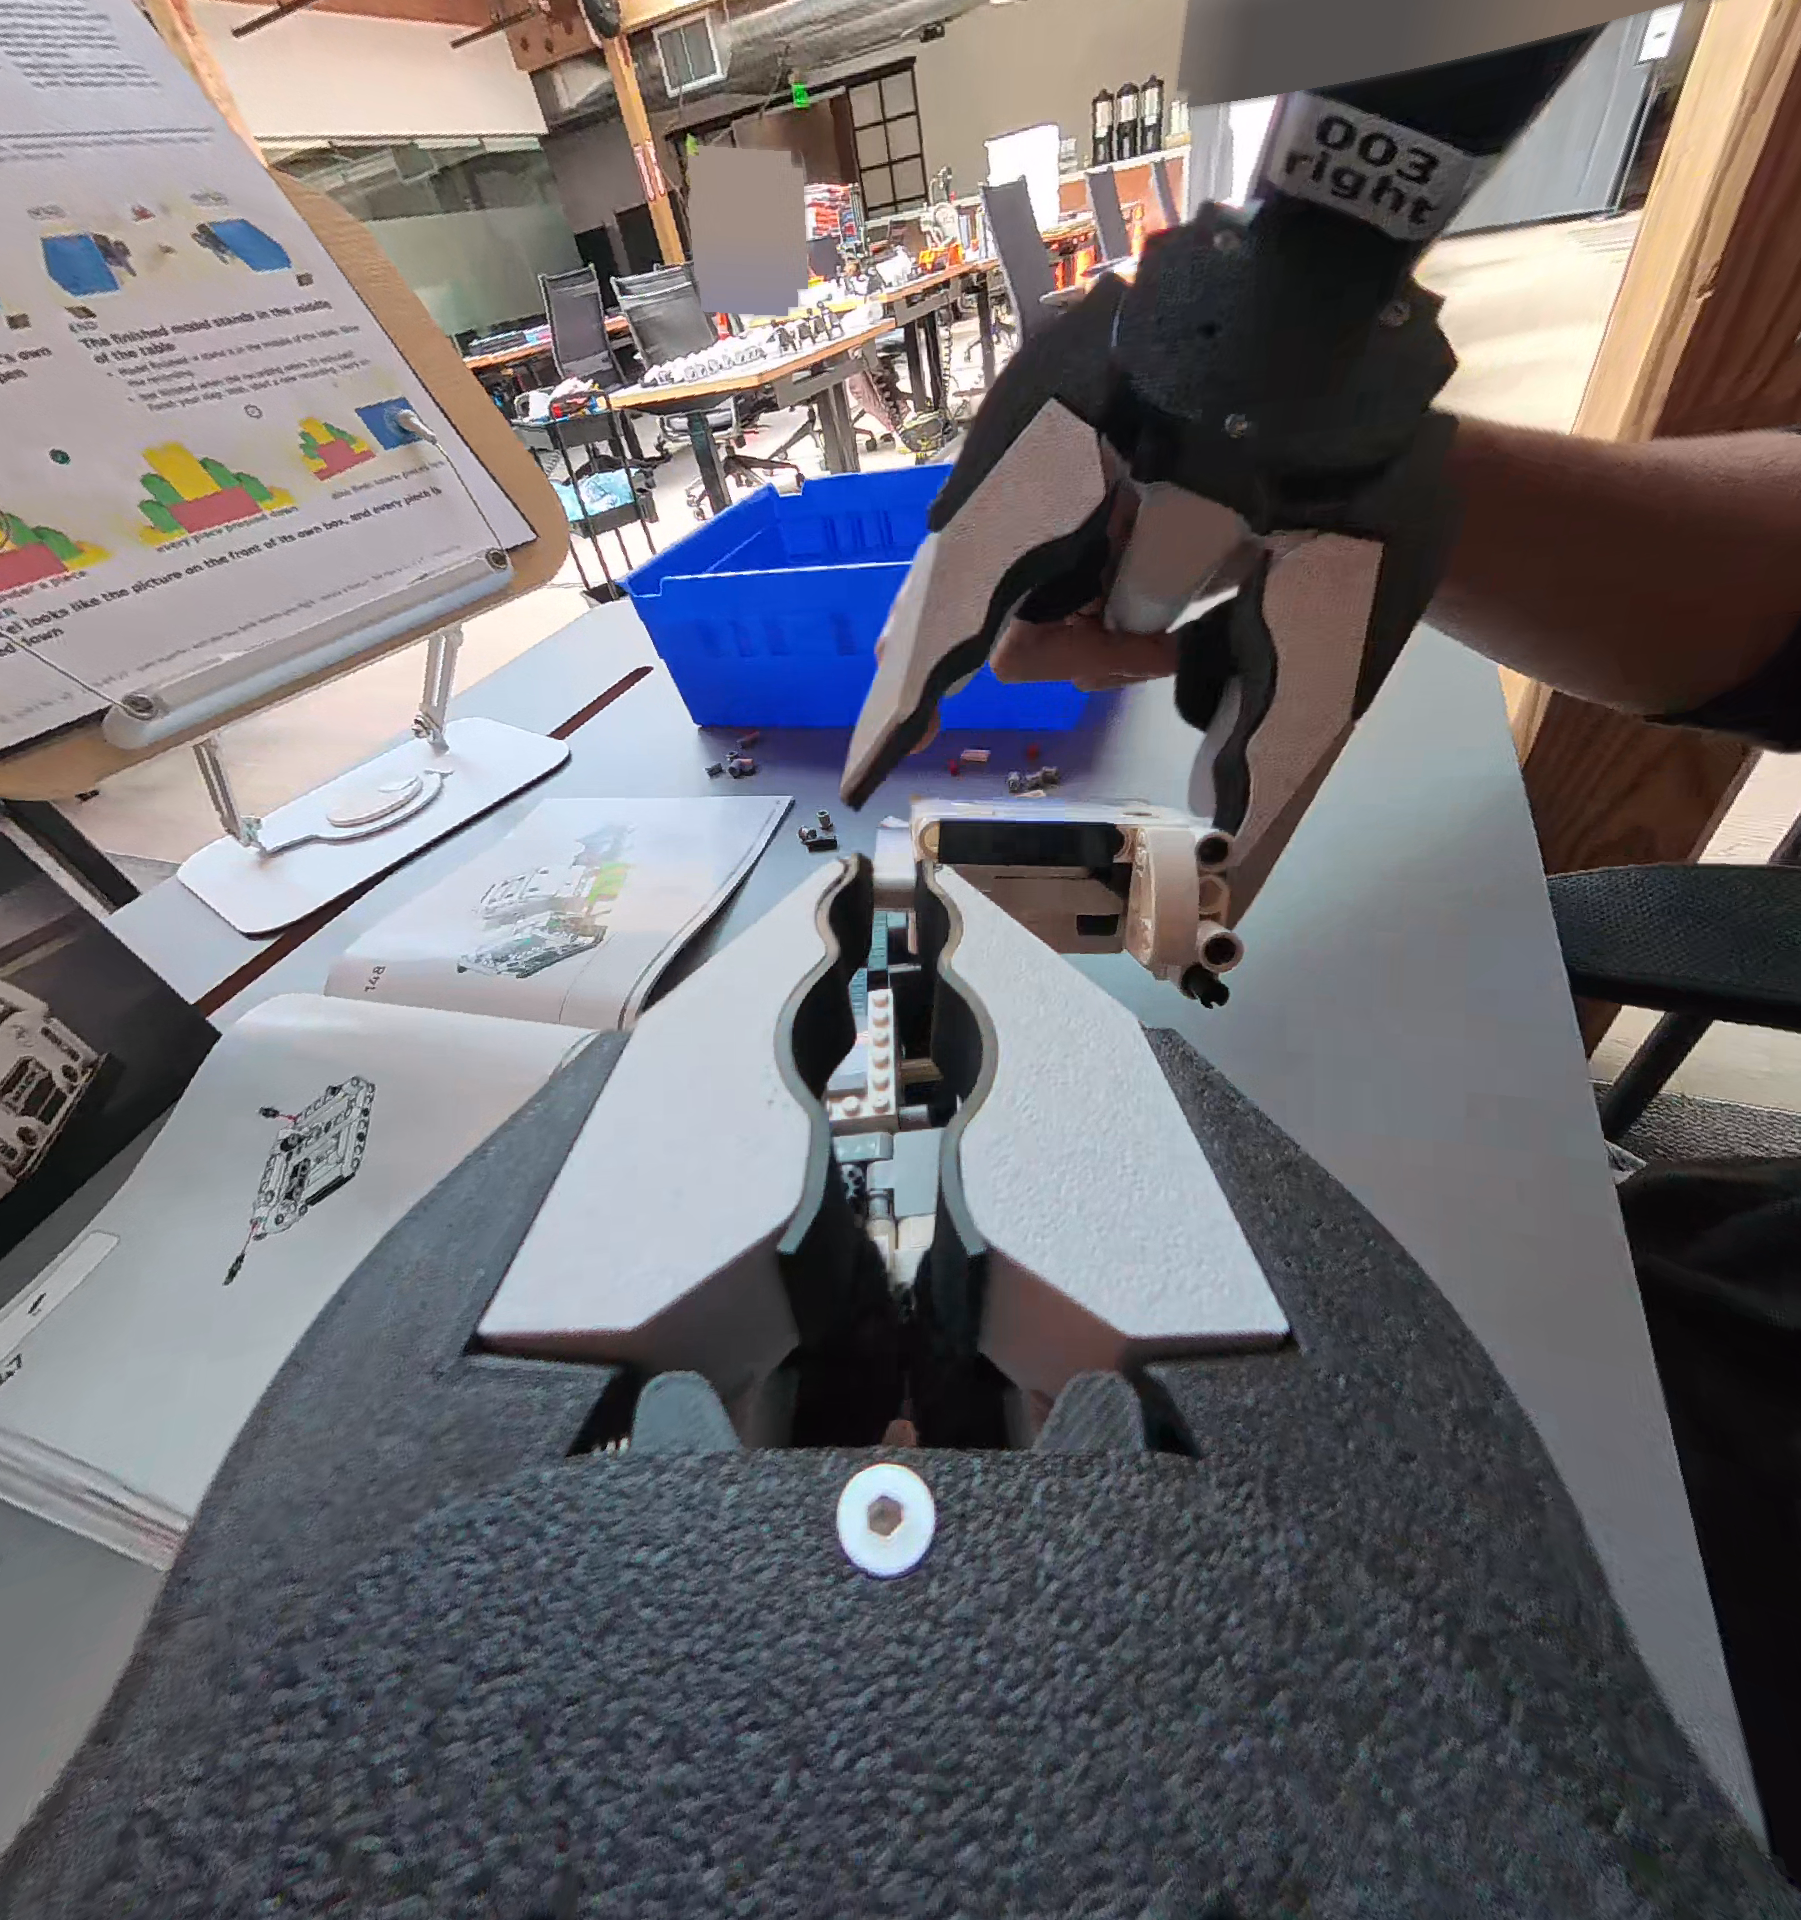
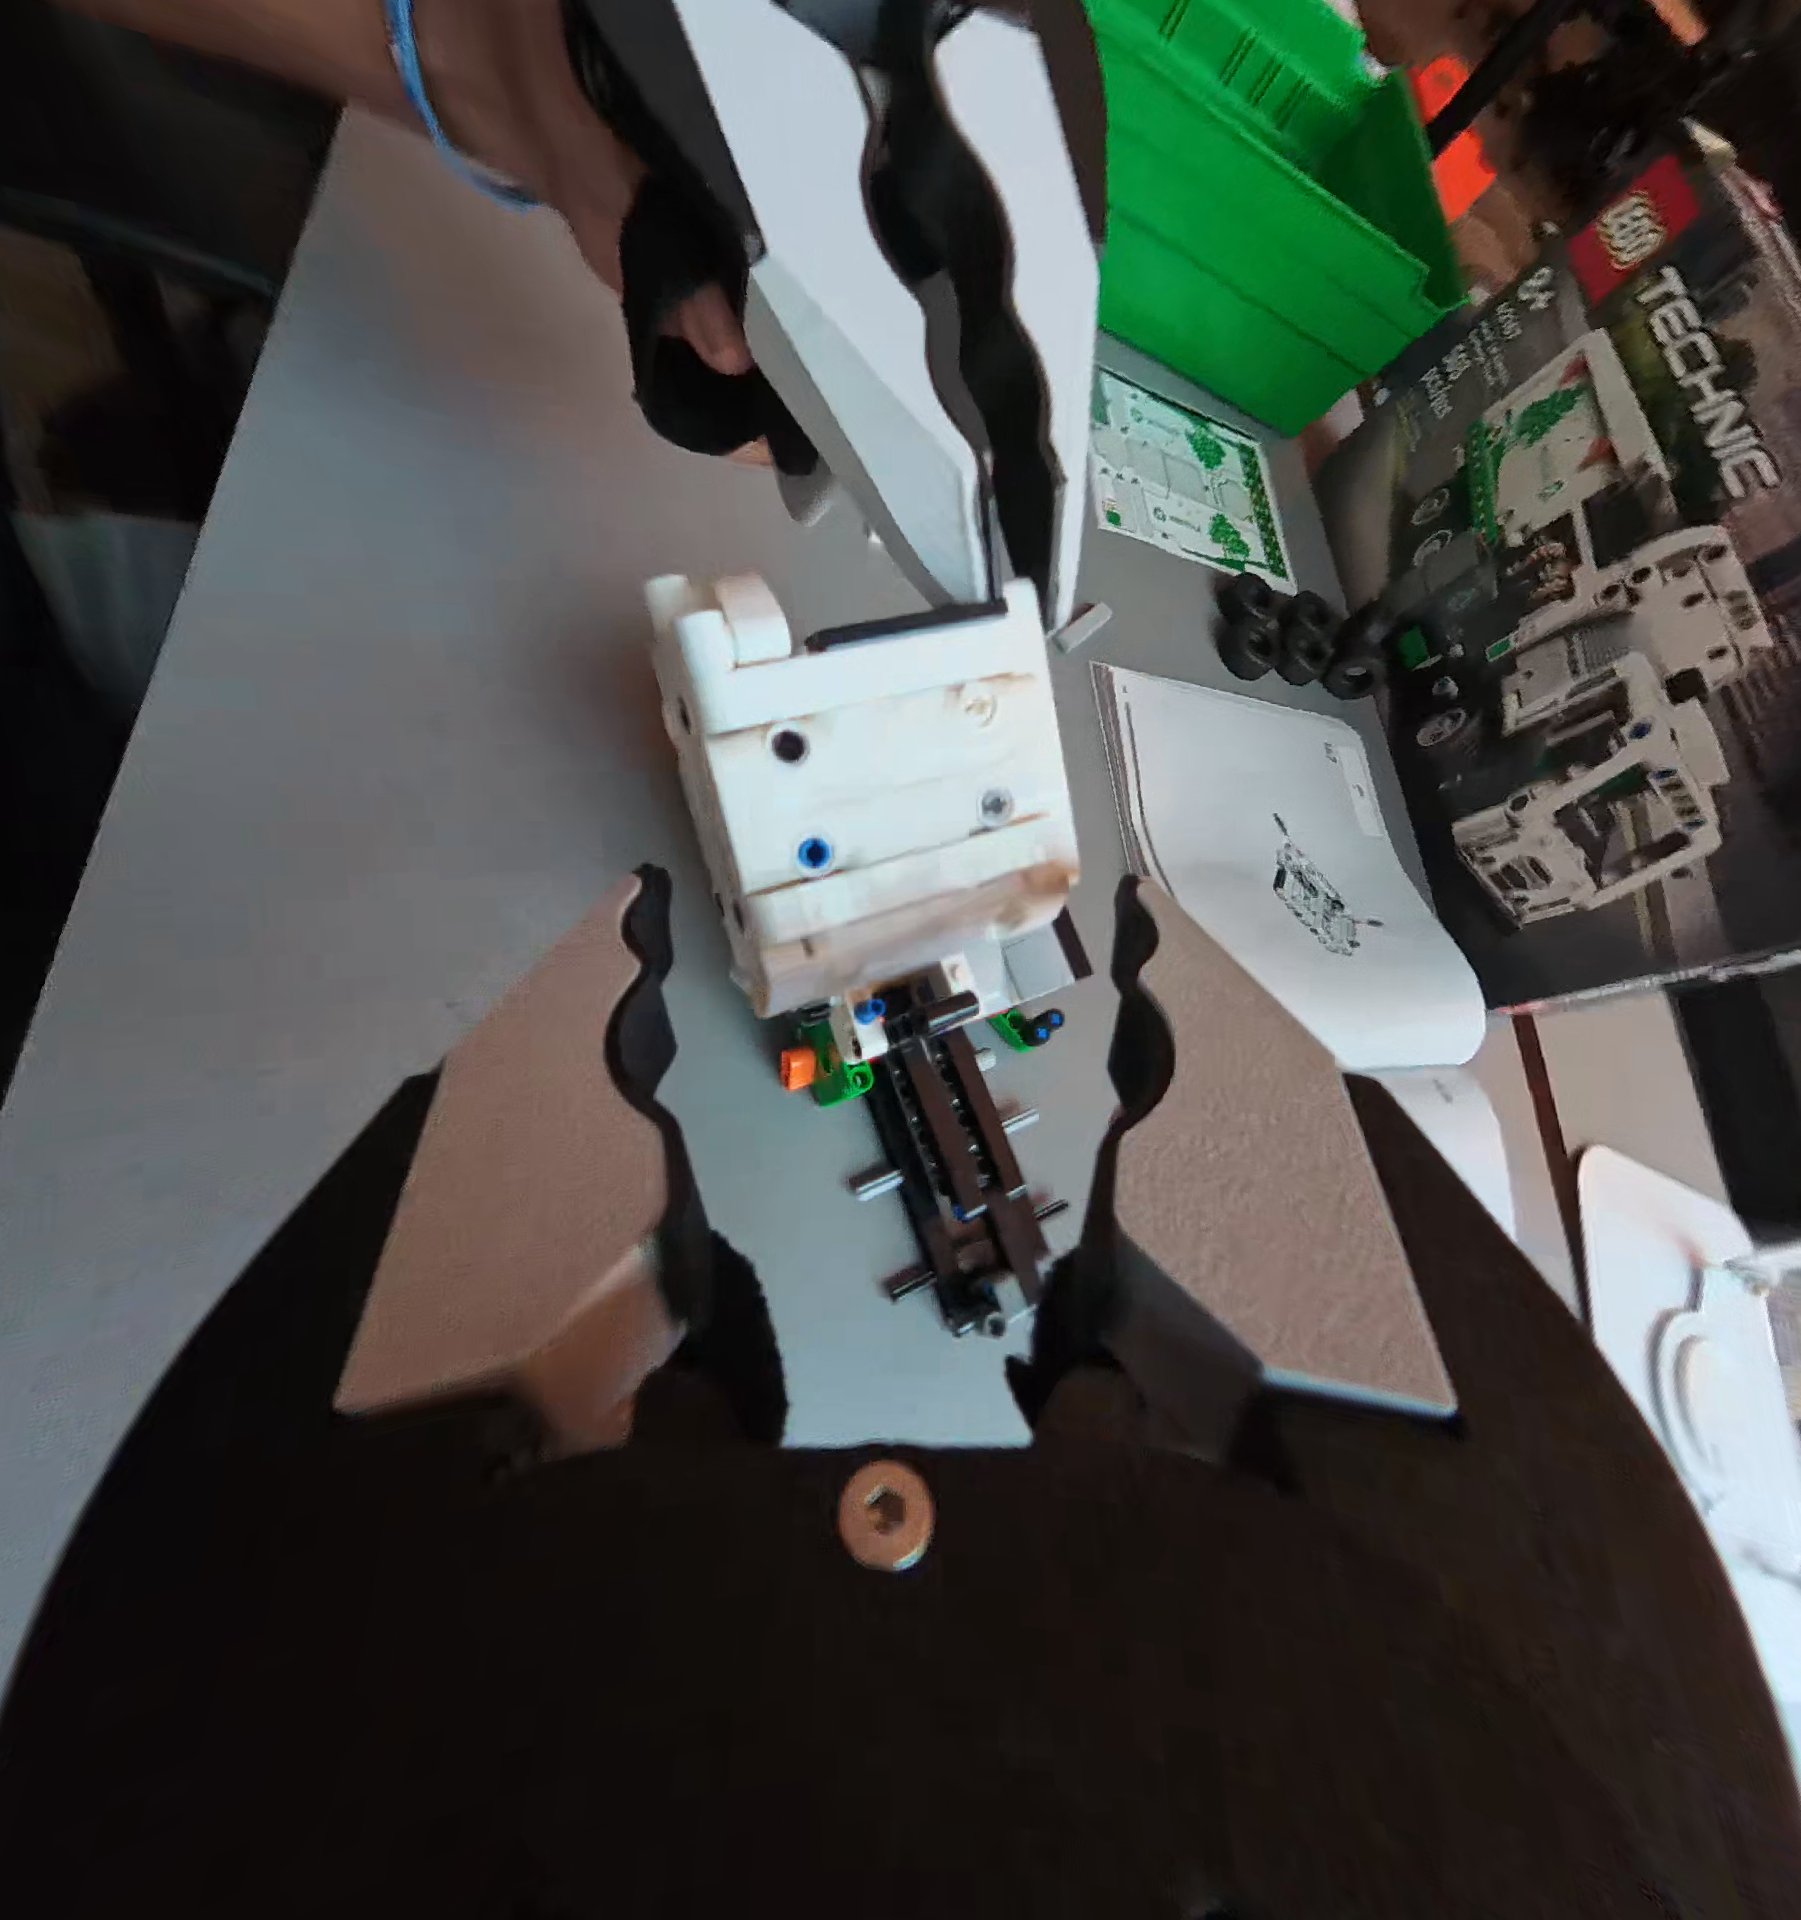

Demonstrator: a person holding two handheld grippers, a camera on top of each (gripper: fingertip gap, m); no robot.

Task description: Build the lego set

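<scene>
The lego truck model has a white cab (image 2: 875, 790) and a black chassis (image 2: 963, 1174) with green and orange bits, and it rests on the grey table (image 2: 356, 727). My left gripper (image 1: 896, 883) is shut on the model (image 1: 1072, 883), pinching the cab's edge. It also shows in the right wrist view (image 2: 1010, 592), coming in from the top. My right gripper (image 2: 891, 888) is open and empty just above the cab, with its jaws wide on either side. It also shows in the left wrist view (image 1: 1047, 821), hovering over the model's far end.
An open instruction booklet (image 1: 252, 1195) lies on the left. A sheet on a stand (image 1: 200, 364) stands behind it and a blue bin (image 1: 771, 613) at the back. Loose small pieces (image 1: 1021, 779) lie by the bin. Green bin (image 2: 1260, 229), set box (image 2: 1602, 623), black tyres (image 2: 1291, 634) and sticker sheet (image 2: 1176, 488) lie beyond the cab. Spacing between my two grippers at the tips: around 5 cm.
</scene>
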